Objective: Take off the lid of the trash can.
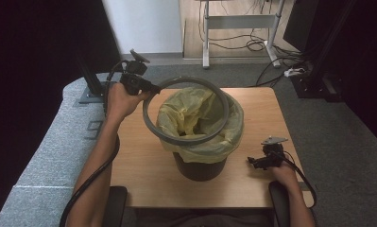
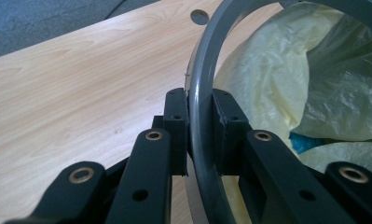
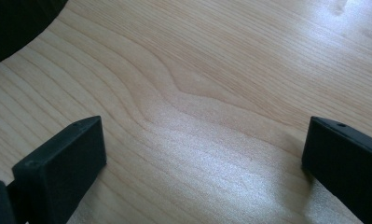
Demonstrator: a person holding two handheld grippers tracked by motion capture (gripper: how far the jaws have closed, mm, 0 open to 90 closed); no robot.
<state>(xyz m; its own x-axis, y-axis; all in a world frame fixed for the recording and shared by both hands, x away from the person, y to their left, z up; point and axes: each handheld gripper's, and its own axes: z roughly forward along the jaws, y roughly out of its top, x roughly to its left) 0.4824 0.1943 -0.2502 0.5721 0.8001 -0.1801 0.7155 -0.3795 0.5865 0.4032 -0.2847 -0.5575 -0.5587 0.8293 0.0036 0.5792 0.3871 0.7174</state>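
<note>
Gripped the grey plastic ring (image 1: pixel 186 111) with the left gripper (image 1: pixel 150 90), at about nine to ten o'clock on the ring's circle in the high view. Jaws nearly closed, pads (image 2: pixel 176 128) pressing on both sides of the ring's band. Held the ring tilted above the dark waste bin (image 1: pixel 199 168), its near arc low over the yellow bin liner (image 1: pixel 219 142) that was folded out over the rim, its far arc raised toward twelve o'clock. Stood the bin near the middle of the wooden table (image 1: pixel 143 165). Rested the right gripper (image 1: pixel 251 161) on the tabletop at roughly four o'clock from the bin, well apart from the ring. Jaws spread wide, with only bare wood (image 3: pixel 197 116) between them and nothing in their grasp.
</note>
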